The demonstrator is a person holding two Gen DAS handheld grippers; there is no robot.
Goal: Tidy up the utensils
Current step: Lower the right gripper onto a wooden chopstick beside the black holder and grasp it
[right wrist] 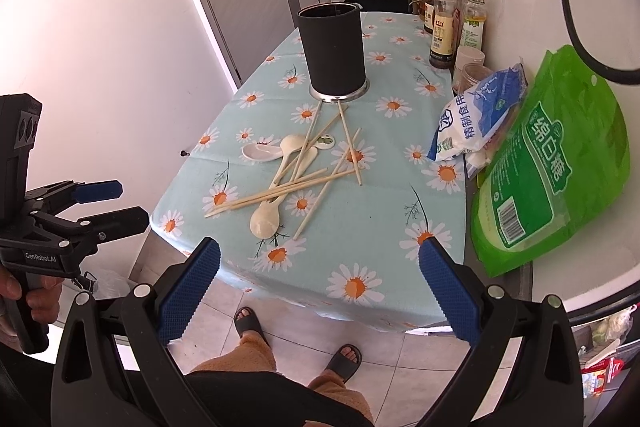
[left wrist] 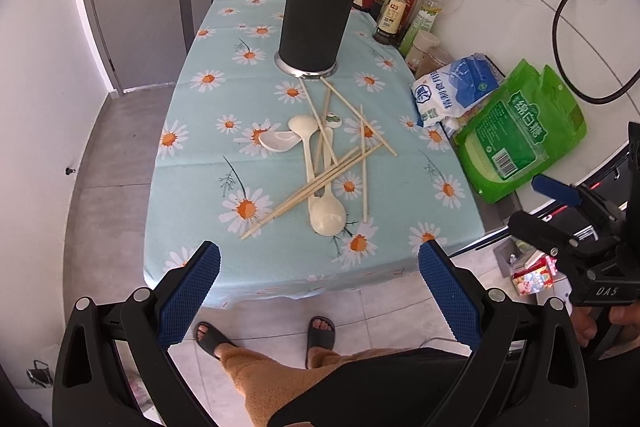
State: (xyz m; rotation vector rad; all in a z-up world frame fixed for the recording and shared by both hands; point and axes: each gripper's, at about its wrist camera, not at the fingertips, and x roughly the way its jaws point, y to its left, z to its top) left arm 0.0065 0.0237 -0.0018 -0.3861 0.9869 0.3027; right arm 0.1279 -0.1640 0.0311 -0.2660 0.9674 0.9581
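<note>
Left wrist view shows, nearest the lens, the left hand-held gripper (left wrist: 319, 269) with its blue-padded fingers spread wide apart and nothing between them, hovering at the near edge of the desk (left wrist: 192, 131) above the person's sandalled feet. At the right edge of that view the right hand-held gripper (left wrist: 536, 203) is held off the desk's corner; its own camera shows its fingers (right wrist: 448, 287) equally wide apart and empty. Just beyond the near edge, on the daisy-print cloth, lies a loose heap of utensils: wooden chopsticks (left wrist: 320, 183) crossed over one another and over a long cream spoon (left wrist: 328, 213) whose bowl points toward the camera, with a second cream spoon (left wrist: 301, 126) and a white ceramic soup spoon (left wrist: 278, 141) touching at the heap's far left. Farther back stands an upright black utensil holder (left wrist: 314, 23) on a silver base, two chopstick tips reaching its foot. To the right lie a green bag (left wrist: 516, 135) and a blue-and-white bag (left wrist: 456, 91), with sauce bottles (left wrist: 400, 7) behind.
</note>
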